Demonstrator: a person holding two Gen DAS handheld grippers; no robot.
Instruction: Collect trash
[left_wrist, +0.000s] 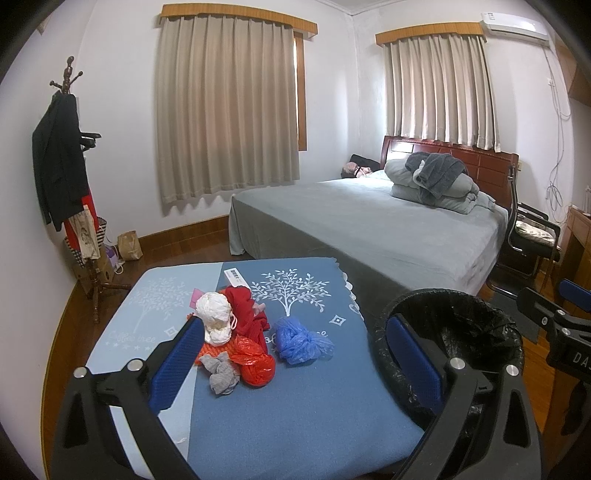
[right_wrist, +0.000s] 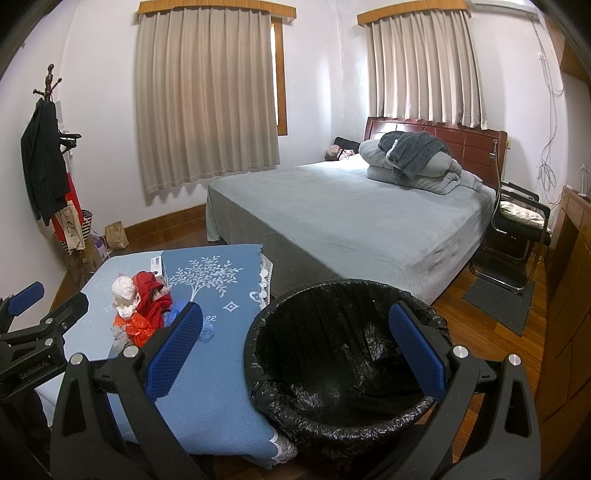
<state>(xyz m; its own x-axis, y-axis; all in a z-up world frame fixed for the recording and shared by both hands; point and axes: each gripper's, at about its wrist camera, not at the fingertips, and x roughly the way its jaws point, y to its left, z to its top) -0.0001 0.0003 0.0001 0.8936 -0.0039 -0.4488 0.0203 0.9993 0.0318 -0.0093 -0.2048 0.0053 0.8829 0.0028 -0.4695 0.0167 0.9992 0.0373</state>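
Pale walls and two windows with closed beige curtains (left_wrist: 227, 107) frame a bedroom with a wood floor, where a grey-covered bed (left_wrist: 369, 229) carries folded bedding at its headboard end. Near the left wall stands a coat rack (left_wrist: 61, 158) hung with a dark jacket, and a brown paper bag (left_wrist: 129, 245) sits on the floor by the baseboard. Closest to the cameras is a table under a blue cloth (left_wrist: 295, 398) printed with white trees. On the cloth lies the trash, bunched in one pile: a white wad (left_wrist: 214, 315), red cloth (left_wrist: 245, 310), an orange-red plastic bag (left_wrist: 255, 363) and a grey scrap (left_wrist: 223, 374), with a crumpled blue bag (left_wrist: 301, 338) just beside them. Right of the table, touching its edge, stands a bin lined with a black bag (right_wrist: 343, 354); only the crinkled liner shows inside. Over the cloth the left gripper (left_wrist: 295, 365) hovers with its jaws spread wide, holding nothing. Above the bin's mouth the right gripper (right_wrist: 295, 350) is likewise wide apart and empty.
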